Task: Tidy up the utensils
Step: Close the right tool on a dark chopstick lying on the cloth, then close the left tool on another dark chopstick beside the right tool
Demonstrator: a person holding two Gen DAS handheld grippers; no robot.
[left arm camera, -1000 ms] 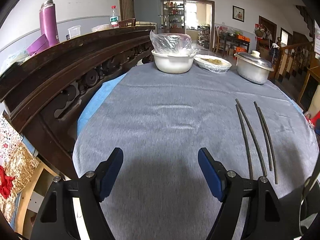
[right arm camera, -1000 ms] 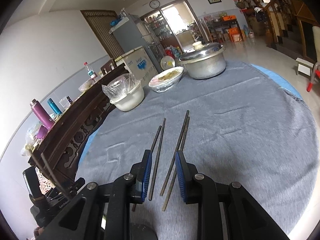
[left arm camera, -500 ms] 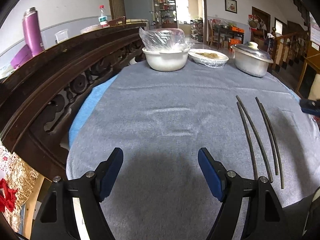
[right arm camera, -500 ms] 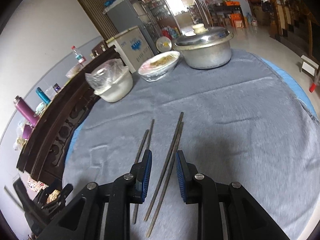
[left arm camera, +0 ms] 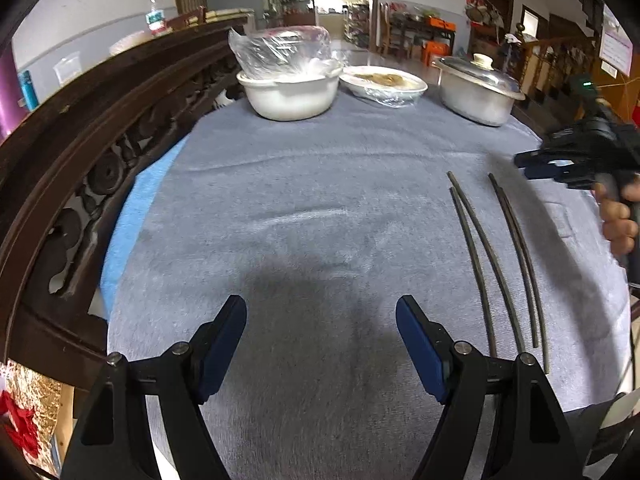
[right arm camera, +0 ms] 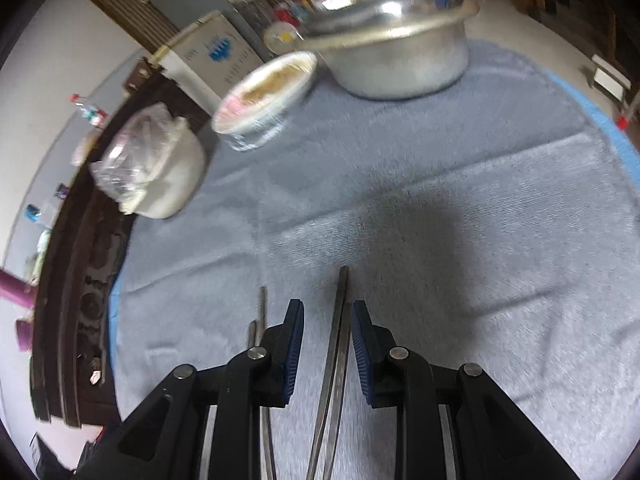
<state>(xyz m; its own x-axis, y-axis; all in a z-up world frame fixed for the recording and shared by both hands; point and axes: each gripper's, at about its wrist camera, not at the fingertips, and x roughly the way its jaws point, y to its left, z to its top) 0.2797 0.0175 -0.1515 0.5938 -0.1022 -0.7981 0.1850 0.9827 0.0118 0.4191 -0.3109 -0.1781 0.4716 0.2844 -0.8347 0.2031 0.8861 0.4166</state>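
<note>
Left claw: jaws stood wide apart with nothing between them, hovering over bare grey cloth near the counter's near edge.
Right claw: jaws narrowly apart, not clamped; it had swept forward and down over the last second, so one pair now ran between its pads without clearly touching them.
Right pair of chopsticks: lay flat on the cloth toward the counter's right side, tips close together.
Left pair of chopsticks: lay just beside the other pair, untouched; in the right wrist view it sat outside the left pad.
Far edge: white bowl, covered dish, lidded pot.
Meaning: approach looked nearly finished; closing on the straddled pair seemed the likely next step.
</note>
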